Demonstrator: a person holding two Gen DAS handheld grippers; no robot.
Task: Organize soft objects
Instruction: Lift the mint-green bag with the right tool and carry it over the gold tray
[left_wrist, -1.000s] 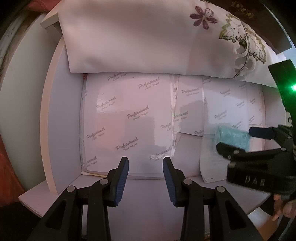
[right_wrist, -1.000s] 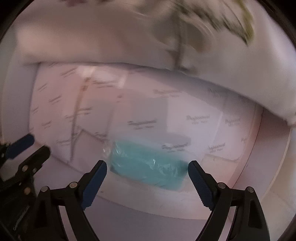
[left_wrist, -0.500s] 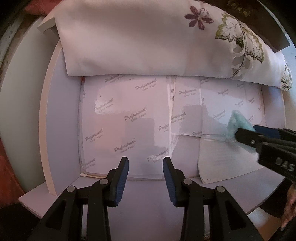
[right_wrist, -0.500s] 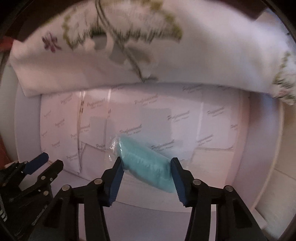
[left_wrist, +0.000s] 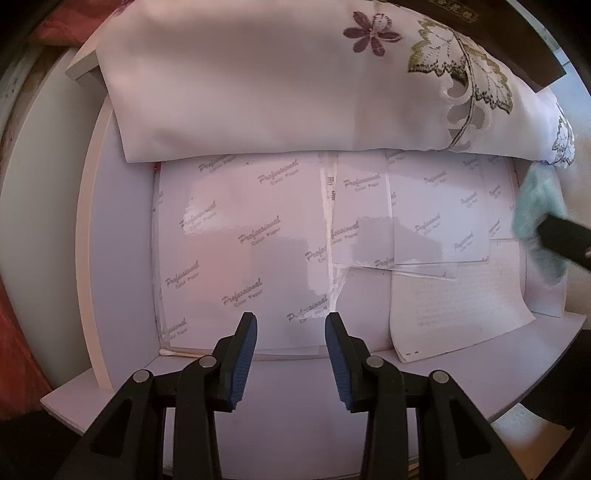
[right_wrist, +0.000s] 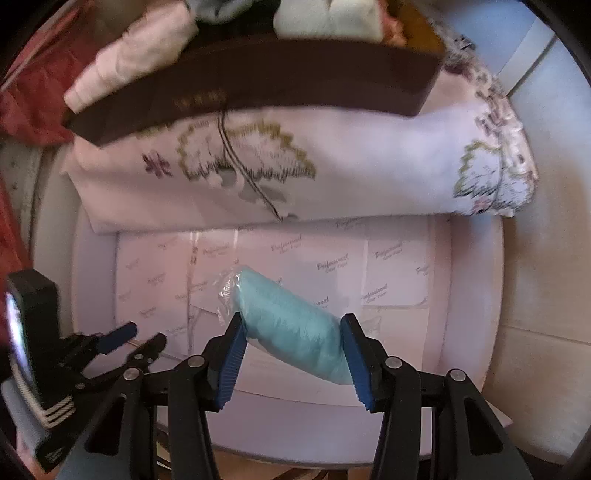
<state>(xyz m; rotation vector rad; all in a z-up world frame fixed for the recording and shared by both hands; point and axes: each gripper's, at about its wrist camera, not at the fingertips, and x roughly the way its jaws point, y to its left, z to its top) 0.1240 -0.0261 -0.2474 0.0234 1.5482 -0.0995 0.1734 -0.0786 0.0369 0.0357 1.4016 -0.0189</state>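
Our right gripper (right_wrist: 291, 350) has just closed its jaws on the soft turquoise plastic-wrapped bundle (right_wrist: 291, 325) — our left gripper (left_wrist: 290, 350) hangs half open, empty, above the white paper-lined tray (left_wrist: 122, 258).

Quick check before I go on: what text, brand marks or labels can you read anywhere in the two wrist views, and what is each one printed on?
"Professional Color Paper": repeated watermark on the glossy sheets lining the drawer bottom.
Faint lines of print on the loose white sheet: too small to read.
Gold lettering on the dark brown box: blurred in the right wrist view, cut off in the left; unreadable.
Small print along the seam strip between sheets: too small to read.
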